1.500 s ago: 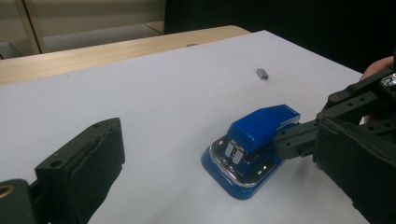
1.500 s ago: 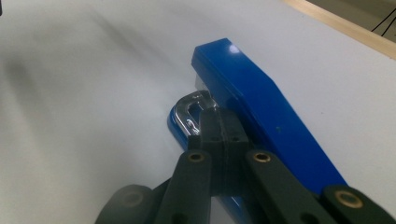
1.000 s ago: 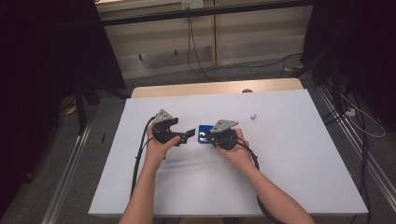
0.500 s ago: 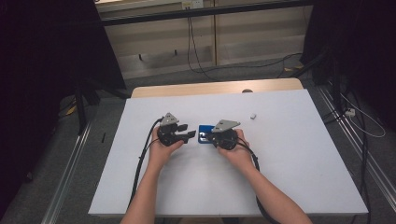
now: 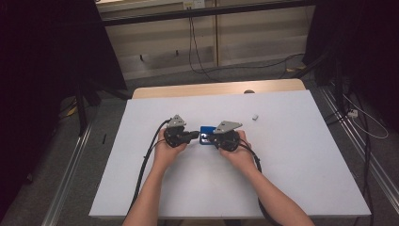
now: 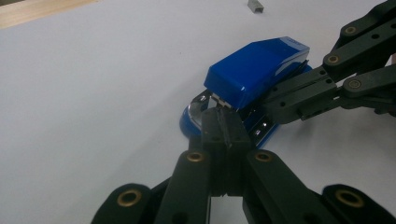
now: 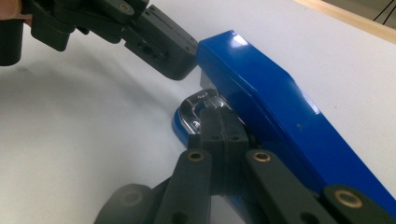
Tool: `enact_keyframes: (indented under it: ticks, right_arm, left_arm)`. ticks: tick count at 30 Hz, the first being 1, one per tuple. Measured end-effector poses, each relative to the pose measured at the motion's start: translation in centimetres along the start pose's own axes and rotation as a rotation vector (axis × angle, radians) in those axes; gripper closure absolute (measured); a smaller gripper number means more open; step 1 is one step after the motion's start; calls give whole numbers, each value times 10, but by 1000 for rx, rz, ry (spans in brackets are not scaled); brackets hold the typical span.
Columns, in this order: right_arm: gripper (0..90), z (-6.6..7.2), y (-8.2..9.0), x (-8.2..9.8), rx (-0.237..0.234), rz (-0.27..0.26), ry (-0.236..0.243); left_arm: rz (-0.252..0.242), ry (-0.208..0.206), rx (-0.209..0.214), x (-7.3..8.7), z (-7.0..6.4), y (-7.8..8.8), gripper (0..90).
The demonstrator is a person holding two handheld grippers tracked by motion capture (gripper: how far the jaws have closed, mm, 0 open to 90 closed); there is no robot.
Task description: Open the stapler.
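A blue stapler [image 5: 206, 132] lies mid-table between my two grippers, its top [image 6: 254, 65] tilted up over the metal base. My left gripper [image 5: 194, 135] has just been closing. Its jaws now meet at the stapler's front end [image 6: 223, 122] with nothing visible between them. In the right gripper view the left gripper [image 7: 180, 60] touches the nose of the blue stapler top [image 7: 271, 102]. My right gripper [image 5: 210, 138] is shut. Its tips [image 7: 219, 119] sit in the gap under the top, against the shiny front plate. From the left gripper view the right gripper [image 6: 271, 105] comes in from the stapler's side.
A small grey block of staples [image 5: 254, 117] lies on the white table [image 5: 282, 165] to the right of and beyond the stapler, also at the top of the left gripper view [image 6: 255, 5]. A wooden strip [image 5: 216, 88] runs along the far edge. Cables trail from both grippers.
The left gripper has shifted right to the stapler's front, and its jaws have gone from wide open to closed. The right gripper and the stapler have stayed put.
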State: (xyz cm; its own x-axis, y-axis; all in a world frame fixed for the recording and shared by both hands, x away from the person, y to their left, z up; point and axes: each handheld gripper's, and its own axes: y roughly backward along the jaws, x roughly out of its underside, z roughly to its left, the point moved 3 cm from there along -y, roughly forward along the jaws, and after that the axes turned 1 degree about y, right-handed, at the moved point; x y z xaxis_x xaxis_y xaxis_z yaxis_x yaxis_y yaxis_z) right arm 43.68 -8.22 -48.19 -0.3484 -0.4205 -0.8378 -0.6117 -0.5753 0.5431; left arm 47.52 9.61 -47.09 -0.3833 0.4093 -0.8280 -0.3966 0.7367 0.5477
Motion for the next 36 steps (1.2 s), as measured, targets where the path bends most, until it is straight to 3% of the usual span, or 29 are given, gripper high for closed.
enact_keyframes:
  ticks: [8,13,27,36]
  right_arm:
    - [900,0,0,0,1,-2,-2]
    - [900,0,0,0,-2,-2,-6]
    - [900,0,0,0,3,-3,-30]
    - [900,1,0,0,25,-8,-37]
  left_arm:
    - [-5,16,2,0,2,-5,900]
    - [-41,43,12,-3,2,-3,900]
    - [-110,50,42,-20,-6,6,893]
    - [-126,57,46,-24,-7,6,886]
